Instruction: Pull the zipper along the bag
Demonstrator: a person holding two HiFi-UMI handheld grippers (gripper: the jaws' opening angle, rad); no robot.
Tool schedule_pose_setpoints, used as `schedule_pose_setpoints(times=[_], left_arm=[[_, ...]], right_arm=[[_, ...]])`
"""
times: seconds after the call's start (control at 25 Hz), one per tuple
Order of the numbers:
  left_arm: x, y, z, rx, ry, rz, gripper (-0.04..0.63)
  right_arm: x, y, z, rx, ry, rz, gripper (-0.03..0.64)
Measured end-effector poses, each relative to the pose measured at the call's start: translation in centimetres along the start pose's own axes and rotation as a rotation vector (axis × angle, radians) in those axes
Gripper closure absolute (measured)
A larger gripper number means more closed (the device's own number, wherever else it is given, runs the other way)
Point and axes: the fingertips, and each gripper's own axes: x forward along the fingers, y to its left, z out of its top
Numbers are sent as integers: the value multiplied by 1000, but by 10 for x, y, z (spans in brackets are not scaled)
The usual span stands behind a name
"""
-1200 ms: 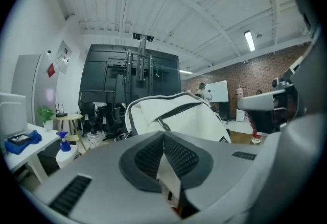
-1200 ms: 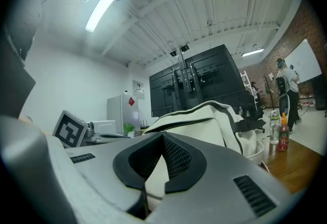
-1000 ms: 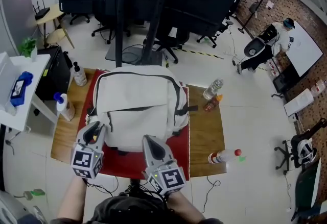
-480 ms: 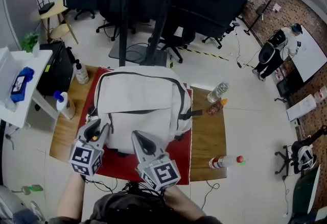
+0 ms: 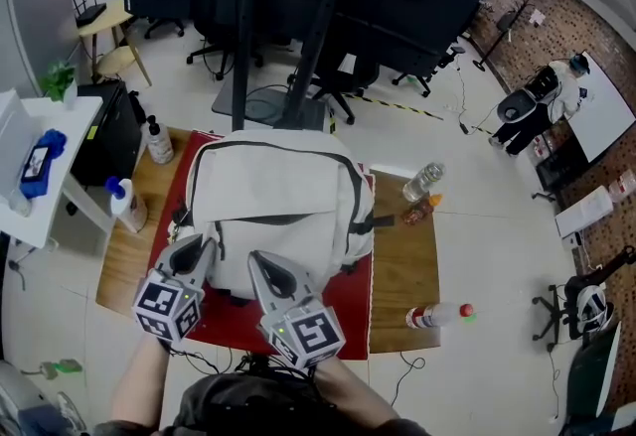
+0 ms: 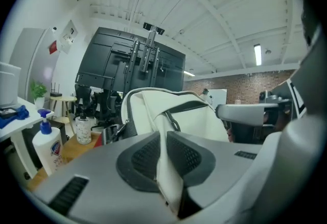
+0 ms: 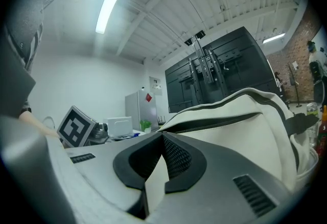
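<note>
The bench (image 5: 402,260) is wooden. At its 9 o'clock edge stands a spray bottle (image 5: 125,207), white with a blue top. A pump bottle (image 5: 156,143) stands at 10 o'clock.

A red mat (image 5: 350,310) covers the middle of the bench. The bag (image 5: 273,181) lies flat on it, white with dark trim, its top toward 12 o'clock. A dark zipper (image 5: 270,218) runs across the front pocket; the slider's position cannot be made out.

The left gripper (image 5: 202,247) reaches in from 7 o'clock to the bag's lower left corner. In the left gripper view its jaws are closing on a fold of the bag's white fabric, which fills the gap between the pads (image 6: 145,159).

The right gripper (image 5: 258,260) comes in from 6 o'clock, just beside the left one, with its tip at the bag's bottom edge. In the right gripper view its jaws are together at the tips, clamped on a thin wedge of white bag fabric.

At 3 o'clock, off the mat, a clear bottle (image 5: 421,179) and a small orange bottle (image 5: 415,207) rest near each other. At 4 o'clock a red-capped bottle (image 5: 433,306) lies on its side near the bench edge.
</note>
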Motion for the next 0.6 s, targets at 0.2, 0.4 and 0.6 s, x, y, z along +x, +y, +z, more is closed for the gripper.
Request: schedule_pose_setpoints(times=[0.2,0.4,0.6], left_arm=[[-2,-3,2,-13,-8,-33,542],[-11,-6,10,7,-40,-44,548],[-18,-8,12,17,-51,-62,549]], right_arm=[[8,10,-1,-16,-2,10,604],[17,14,-5,-20,40,7,604],[32,20,-4,72,78,35,603]])
